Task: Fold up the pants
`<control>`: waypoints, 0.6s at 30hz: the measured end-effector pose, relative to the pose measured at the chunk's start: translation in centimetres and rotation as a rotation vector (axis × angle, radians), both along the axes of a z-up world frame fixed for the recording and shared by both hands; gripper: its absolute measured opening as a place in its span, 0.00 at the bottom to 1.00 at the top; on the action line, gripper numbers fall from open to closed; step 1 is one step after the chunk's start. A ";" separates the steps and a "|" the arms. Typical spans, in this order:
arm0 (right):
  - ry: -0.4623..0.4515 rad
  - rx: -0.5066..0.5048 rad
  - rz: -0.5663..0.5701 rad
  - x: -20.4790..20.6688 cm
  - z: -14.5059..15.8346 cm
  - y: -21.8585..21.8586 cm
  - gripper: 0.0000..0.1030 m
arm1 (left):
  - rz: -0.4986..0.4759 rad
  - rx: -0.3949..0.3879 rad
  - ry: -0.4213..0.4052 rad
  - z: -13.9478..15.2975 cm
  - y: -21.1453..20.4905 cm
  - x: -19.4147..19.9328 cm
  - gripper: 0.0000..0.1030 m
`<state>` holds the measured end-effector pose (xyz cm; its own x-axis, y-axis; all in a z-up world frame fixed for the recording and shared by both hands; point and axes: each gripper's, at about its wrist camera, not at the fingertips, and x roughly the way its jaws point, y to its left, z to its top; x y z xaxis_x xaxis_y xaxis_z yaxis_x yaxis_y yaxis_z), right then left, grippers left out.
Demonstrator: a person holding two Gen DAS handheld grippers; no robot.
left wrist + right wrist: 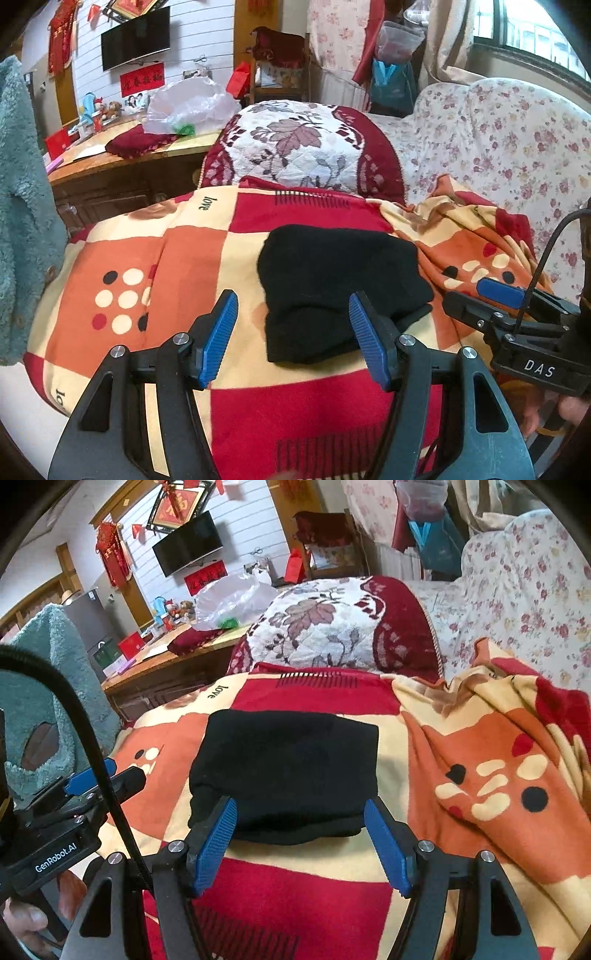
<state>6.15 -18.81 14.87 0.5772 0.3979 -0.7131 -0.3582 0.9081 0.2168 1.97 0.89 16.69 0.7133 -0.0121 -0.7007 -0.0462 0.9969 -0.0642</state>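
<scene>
Blue ribbed pads of the left hand-held gripper fill the bottom of the left wrist view, jaws spread wide with nothing between them but air above the blanket; the right pad overlaps the near edge of the pants in the picture, though it does not press on them. Black pants lie folded into a compact, roughly rectangular bundle on a checked blanket of red, orange and cream squares with dot patterns and the word "love" printed on it. From the right wrist view, the right hand-held gripper likewise stands wide open and empty, its two pads framing the near edge of the folded pants without gripping them. Each hand-held gripper shows at the edge of the other's view, held beside its partner, with fingers of a hand wrapped under the left one. Beyond the blanket rises a quilted cushion with a leaf pattern and dark red border, and to the right a sofa in a floral cover. Farther back on the left, a wooden worktop carries a clear plastic bag and a dark red cloth, below a wall-mounted television.
</scene>
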 end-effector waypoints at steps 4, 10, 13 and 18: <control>-0.013 0.002 -0.010 -0.7 0.5 -0.6 0.67 | -0.010 0.020 -0.011 0.5 -1.1 -0.4 0.61; -0.013 0.009 -0.036 -0.9 0.5 -1.4 0.67 | -0.018 0.019 -0.009 0.6 -1.9 -0.6 0.61; -0.008 0.014 -0.037 -0.9 0.4 -1.4 0.67 | -0.021 0.020 -0.009 0.6 -2.3 -0.6 0.61; -0.004 0.009 -0.029 -0.9 0.3 -1.1 0.67 | -0.023 0.021 -0.011 0.6 -2.6 -0.6 0.61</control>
